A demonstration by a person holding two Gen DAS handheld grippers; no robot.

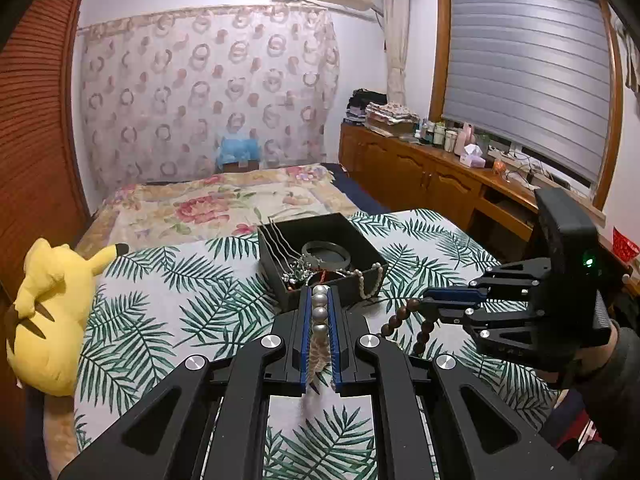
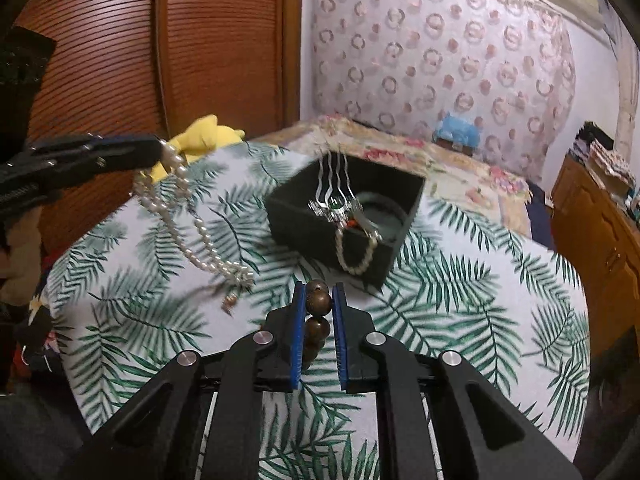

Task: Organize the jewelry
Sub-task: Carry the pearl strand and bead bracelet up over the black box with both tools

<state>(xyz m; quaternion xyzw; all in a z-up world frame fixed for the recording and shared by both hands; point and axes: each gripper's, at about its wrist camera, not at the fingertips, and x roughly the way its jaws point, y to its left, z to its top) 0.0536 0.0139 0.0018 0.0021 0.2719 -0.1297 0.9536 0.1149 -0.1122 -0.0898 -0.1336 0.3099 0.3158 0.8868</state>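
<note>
Left gripper [image 1: 319,300] pinches the limp, slippery white pearl necklace [image 2: 192,220], right gripper [image 2: 319,300] clamps the brown wooden bead bracelet [image 2: 318,320]; both strands light, likely to swing, best nipped on single beads.

Glossy, smooth pearls [image 1: 319,308] pinched between blue ribbed pads [image 1: 305,332] of the matt black plastic left gripper [image 1: 319,300]. Dull brown wooden-looking beads [image 2: 318,305] clamped in the right gripper [image 2: 319,300]. Shiny round metal pins [image 2: 263,337] at the joints. Matt black box [image 2: 372,258] on leaf-print cloth [image 2: 460,280]. Bright silvery metal hairpins [image 2: 334,184] inside. Soft yellow plush [image 1: 48,312] far left.
</note>
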